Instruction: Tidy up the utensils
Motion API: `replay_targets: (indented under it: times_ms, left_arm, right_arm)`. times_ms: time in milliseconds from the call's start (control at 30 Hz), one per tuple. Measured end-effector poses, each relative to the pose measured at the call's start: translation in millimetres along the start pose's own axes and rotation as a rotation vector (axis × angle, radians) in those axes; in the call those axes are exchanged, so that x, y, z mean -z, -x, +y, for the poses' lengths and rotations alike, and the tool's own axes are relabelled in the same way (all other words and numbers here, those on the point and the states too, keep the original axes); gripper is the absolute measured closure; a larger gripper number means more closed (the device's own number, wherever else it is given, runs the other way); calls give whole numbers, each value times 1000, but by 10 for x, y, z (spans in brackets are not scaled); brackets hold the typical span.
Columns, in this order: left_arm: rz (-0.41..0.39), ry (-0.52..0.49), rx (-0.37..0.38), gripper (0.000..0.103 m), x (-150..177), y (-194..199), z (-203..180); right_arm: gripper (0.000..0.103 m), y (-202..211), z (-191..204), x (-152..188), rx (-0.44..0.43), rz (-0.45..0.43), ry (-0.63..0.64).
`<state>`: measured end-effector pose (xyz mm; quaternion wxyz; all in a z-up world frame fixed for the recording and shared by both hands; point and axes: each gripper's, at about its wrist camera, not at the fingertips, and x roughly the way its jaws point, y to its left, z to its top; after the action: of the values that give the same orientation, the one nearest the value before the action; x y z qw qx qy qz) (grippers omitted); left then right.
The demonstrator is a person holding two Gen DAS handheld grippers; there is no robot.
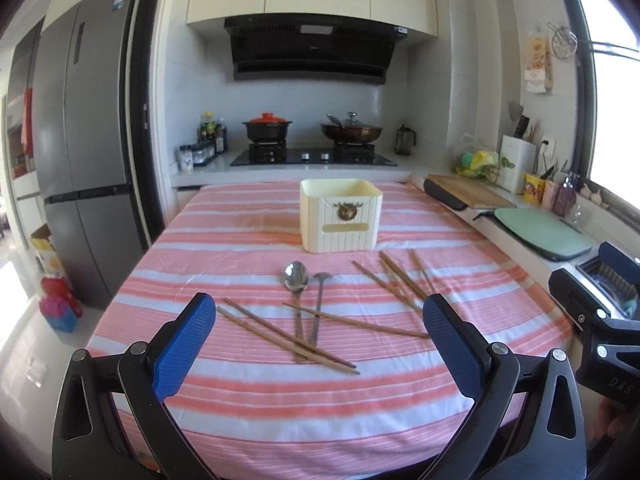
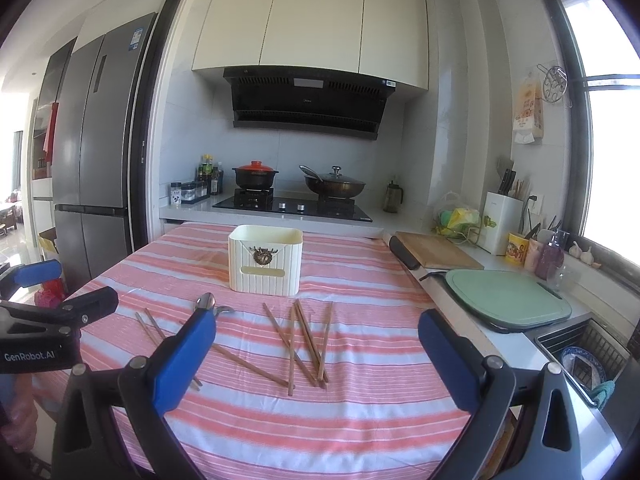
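Evidently nothing is gathered yet: both the left gripper [image 1: 319, 322] and right gripper [image 2: 318, 338] hover spread and empty above chopsticks [image 2: 306, 340] and spoons [image 1: 296, 280] scattered on the table [image 1: 320, 400] before the box [image 1: 341, 214].

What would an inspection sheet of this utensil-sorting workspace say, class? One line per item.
Surface: pink-and-white striped tablecloth, slightly wrinkled.
Job's things: cream holder box upright at the far side; spoon and a second metal utensil lying among scattered chopsticks.
Clutter: nothing seen on the cloth.
Grippers: left gripper and right gripper both open, holding nothing, above the cloth.
Cables: nothing seen.
Surroundings: stove with two pots, fridge, cutting boards on the counter.
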<state>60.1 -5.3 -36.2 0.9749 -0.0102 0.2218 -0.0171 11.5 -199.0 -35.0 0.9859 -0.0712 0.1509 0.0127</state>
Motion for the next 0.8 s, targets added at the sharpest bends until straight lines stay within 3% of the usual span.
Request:
replay_targets:
  times_ms: [400,633,800]
  left_arm:
    - [161,-66,-116,0,191,-362,111]
    - [283,127,-166,0,290,-549,643]
    - [409,213,-193,0,448,-927,775]
  right_arm:
    - [0,-152,-66,67,-6,36,-15]
    - [0,-323,-134,163,-10,95,-39]
    - [0,-388,-90,205,-28,110,-28]
